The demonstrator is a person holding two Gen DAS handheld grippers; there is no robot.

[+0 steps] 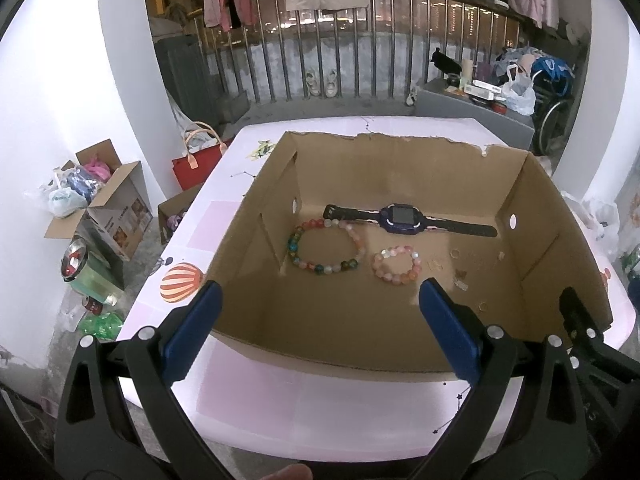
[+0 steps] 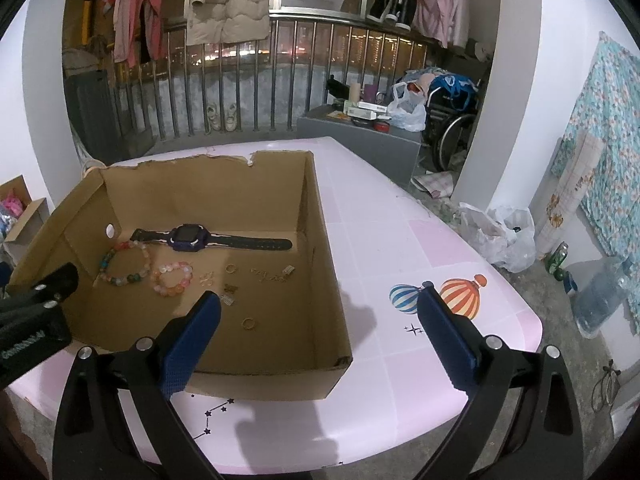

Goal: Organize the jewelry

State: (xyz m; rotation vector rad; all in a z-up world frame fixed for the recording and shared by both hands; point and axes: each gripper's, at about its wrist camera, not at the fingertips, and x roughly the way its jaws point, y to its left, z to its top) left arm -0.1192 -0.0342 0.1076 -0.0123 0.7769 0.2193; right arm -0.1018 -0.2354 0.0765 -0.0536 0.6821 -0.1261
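Note:
An open cardboard box stands on a pink table. On its floor lie a dark blue watch, a multicoloured bead bracelet, a pink bead bracelet, a gold ring, a second ring, a thin chain and other small pieces. My left gripper is open above the box's near wall, holding nothing. My right gripper is open over the box's right near corner, also holding nothing.
The table carries balloon stickers. Cardboard boxes and bags sit on the floor to the left, plastic bags and a water jug to the right. A railing with hanging clothes is behind.

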